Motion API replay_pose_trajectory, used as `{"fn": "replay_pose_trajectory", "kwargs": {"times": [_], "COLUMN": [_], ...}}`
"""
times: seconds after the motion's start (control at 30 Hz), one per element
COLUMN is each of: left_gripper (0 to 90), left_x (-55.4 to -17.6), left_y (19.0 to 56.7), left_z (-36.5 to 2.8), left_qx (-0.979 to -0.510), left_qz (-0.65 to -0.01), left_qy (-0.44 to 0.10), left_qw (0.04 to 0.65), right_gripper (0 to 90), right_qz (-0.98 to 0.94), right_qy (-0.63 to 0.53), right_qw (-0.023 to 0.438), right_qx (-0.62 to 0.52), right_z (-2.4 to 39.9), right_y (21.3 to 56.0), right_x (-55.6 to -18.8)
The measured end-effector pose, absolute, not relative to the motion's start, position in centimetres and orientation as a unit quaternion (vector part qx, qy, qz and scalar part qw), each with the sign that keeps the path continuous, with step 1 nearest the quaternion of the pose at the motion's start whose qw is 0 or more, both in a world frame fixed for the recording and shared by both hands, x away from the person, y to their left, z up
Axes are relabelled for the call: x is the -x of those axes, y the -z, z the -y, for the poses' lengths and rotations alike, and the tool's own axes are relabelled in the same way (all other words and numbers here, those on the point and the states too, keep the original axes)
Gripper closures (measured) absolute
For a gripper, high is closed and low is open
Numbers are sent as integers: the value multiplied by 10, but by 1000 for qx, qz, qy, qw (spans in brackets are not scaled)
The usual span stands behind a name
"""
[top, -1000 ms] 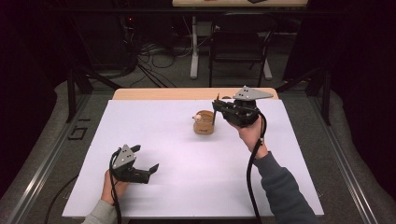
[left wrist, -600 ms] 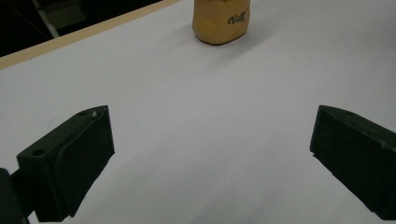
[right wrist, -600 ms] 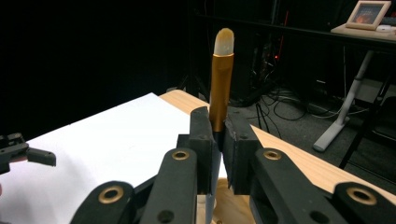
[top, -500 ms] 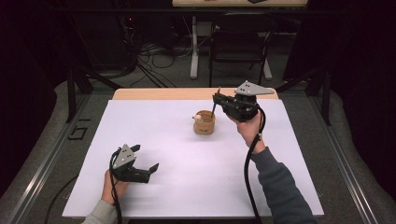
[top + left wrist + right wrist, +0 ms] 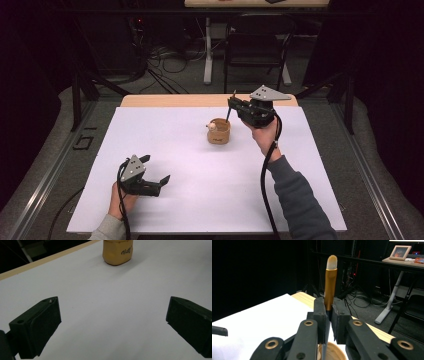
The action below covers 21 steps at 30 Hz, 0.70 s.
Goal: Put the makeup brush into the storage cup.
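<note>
Brush [image 5: 330, 285] pinched upright in my right gripper [image 5: 328, 315] jaws above the wooden cup [image 5: 219, 131]; lower handle hidden behind jaws. Left gripper [image 5: 112, 325] jaws wide apart, empty, low over bench [image 5: 200, 200].

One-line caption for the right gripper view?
Right gripper shut on an upright gold brush above a wooden cup.

white table [image 5: 200, 200], chair [image 5: 257, 50] (behind), cables [image 5: 170, 55]
</note>
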<state>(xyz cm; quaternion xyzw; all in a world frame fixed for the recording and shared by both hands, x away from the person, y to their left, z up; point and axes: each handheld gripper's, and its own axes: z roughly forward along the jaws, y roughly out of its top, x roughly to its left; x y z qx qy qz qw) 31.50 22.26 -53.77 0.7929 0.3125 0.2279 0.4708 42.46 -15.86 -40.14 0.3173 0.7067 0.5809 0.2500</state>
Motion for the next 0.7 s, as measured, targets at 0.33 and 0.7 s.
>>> {"fn": "replay_pose_trajectory", "kwargs": {"times": [0.33,0.7], "left_gripper": [0,0], "left_x": [-315,-315], "left_y": [539,538], "left_z": [-221,-222], "left_qx": [-795,-795], "left_qz": [-312,-312], "left_qy": [-225,-227], "left_qw": [469,467], "right_gripper": [836,836], "right_qz": [-707,-712], "right_qy": [-577,-576], "right_qw": [254,250], "right_qx": [-319,-315], "right_z": [159,151], "right_y": [407,414], "right_x": [-432,-438]}}
